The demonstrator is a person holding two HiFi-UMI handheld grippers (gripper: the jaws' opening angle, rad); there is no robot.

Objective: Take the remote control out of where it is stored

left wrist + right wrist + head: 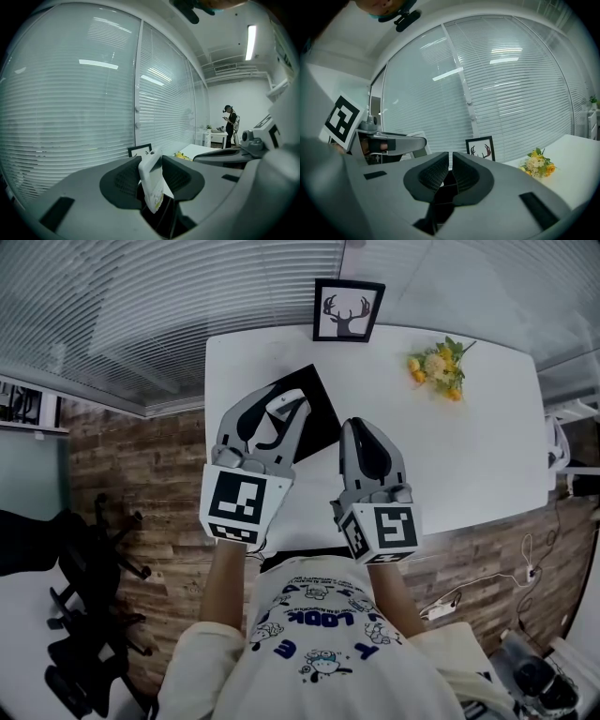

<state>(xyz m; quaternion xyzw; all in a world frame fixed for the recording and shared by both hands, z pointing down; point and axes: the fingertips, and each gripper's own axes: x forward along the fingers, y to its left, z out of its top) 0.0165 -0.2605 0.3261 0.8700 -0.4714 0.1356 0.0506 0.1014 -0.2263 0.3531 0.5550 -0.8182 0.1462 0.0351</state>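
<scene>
My left gripper (283, 415) is shut on a white remote control (282, 407), which it holds clear above the table. In the left gripper view the remote (153, 183) stands on edge between the two dark pads (125, 180), its top end poking up past them. Just beyond it in the head view lies a flat black case (320, 401) on the white table (450, 456). My right gripper (364, 435) hovers beside the left one, to its right; its jaws (450, 169) are shut with nothing between them.
A framed deer picture (348, 310) stands at the table's far edge against the blinds, and a small bunch of yellow flowers (438, 367) lies at the far right. A black office chair (89, 615) stands on the floor at the left. A person (230, 123) stands far off in the room.
</scene>
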